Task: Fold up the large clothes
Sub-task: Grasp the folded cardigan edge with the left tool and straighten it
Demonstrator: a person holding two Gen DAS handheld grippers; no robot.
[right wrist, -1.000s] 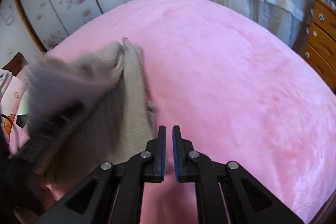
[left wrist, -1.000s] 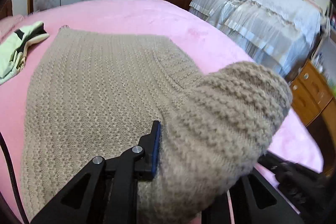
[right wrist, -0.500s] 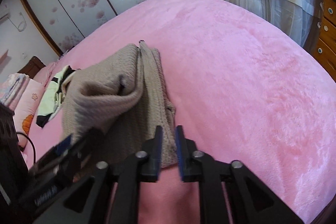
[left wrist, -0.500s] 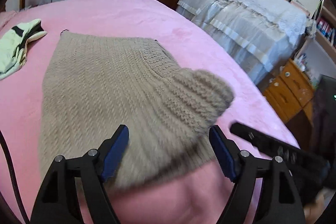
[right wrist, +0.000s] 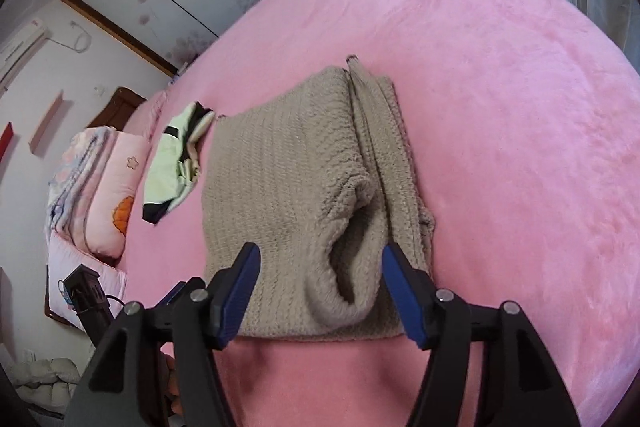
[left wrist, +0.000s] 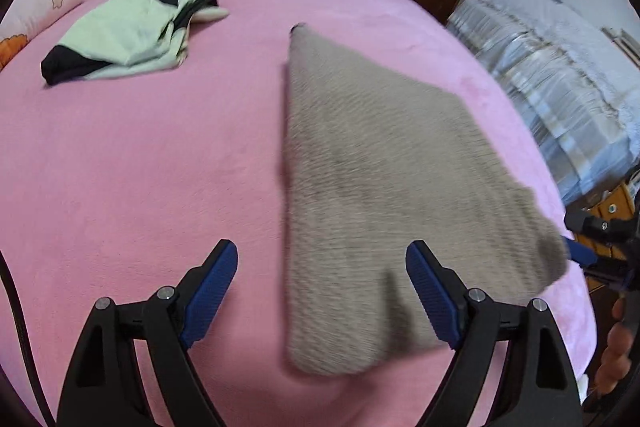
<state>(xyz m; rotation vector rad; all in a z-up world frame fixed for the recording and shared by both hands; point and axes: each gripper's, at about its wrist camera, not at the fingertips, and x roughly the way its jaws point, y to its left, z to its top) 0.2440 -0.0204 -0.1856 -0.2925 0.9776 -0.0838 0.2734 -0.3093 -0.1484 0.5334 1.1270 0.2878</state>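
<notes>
A beige knit sweater (right wrist: pixel 288 195) lies partly folded on the pink bedspread (right wrist: pixel 520 107), filling the middle of the right wrist view and running from the centre to the lower right of the left wrist view (left wrist: pixel 380 187), where it is blurred. The left gripper (left wrist: pixel 322 291) hovers at the bottom of its frame with its blue pads (left wrist: pixel 212 287) spread wide and nothing between them; the sweater's near left edge falls inside the gap, but no pad touches the knit. The right gripper (right wrist: pixel 320 291) is likewise spread wide and empty at the bottom of its frame, framing the near hem, where one layer bulges up into a loose open pocket (right wrist: pixel 352 227) rather than lying flat. Along the right side of the sweater in that view a narrower strip, probably a sleeve or folded-in side (right wrist: pixel 384 147), runs toward the top of the frame. A light green and black garment (left wrist: pixel 132 31) sits in the upper left of the left wrist view, well apart, beside the pink pillows (right wrist: pixel 108 187) at the left of the right wrist view. Judging from this, the fold has been laid over and the step in hand is tidying it. To do it well, the puffed pocket would need flattening first, pressing or tugging the near hem so the layers lie square. Any new grasp should take the whole stacked edge, both layers together, since thick knit is likely to slip and stretch if pinched by one layer. The two grippers should hold matching corners and move evenly, so the next fold lands straight.
</notes>
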